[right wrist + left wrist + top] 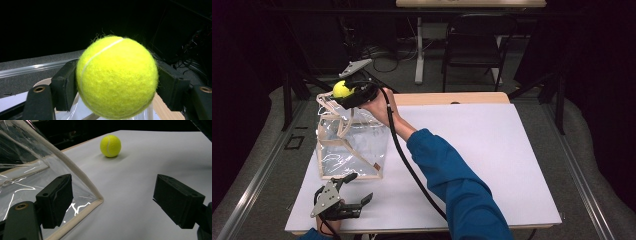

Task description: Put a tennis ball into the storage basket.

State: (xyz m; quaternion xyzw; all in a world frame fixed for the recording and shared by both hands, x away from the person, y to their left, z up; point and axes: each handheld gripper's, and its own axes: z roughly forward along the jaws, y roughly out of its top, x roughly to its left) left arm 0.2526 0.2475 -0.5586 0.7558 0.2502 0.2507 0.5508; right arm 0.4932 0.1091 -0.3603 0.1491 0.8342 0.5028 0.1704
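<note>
The tennis ball [117, 77] in the right gripper [354, 95] is bright yellow-green, fuzzy all over, with a pale curved seam across the top, and the jaws are clamped tight on both its sides. It's held up over the open top of a clear plastic bag [349, 142], right at the far left corner of the counter [492, 165]. The bag is boxy with cream fabric edging and crinkly, shiny walls. A second tennis ball [110, 146] looks to be sitting on the counter further off, though I can't place it in the high view. The left gripper [343, 197] sits low by the bag's near corner, jaws wide apart with nothing in them. The counter is a flat matte white sheet with a wood edge at the back. The room's dark, with grey floor, a black chair [477, 45] and cables behind.
</note>
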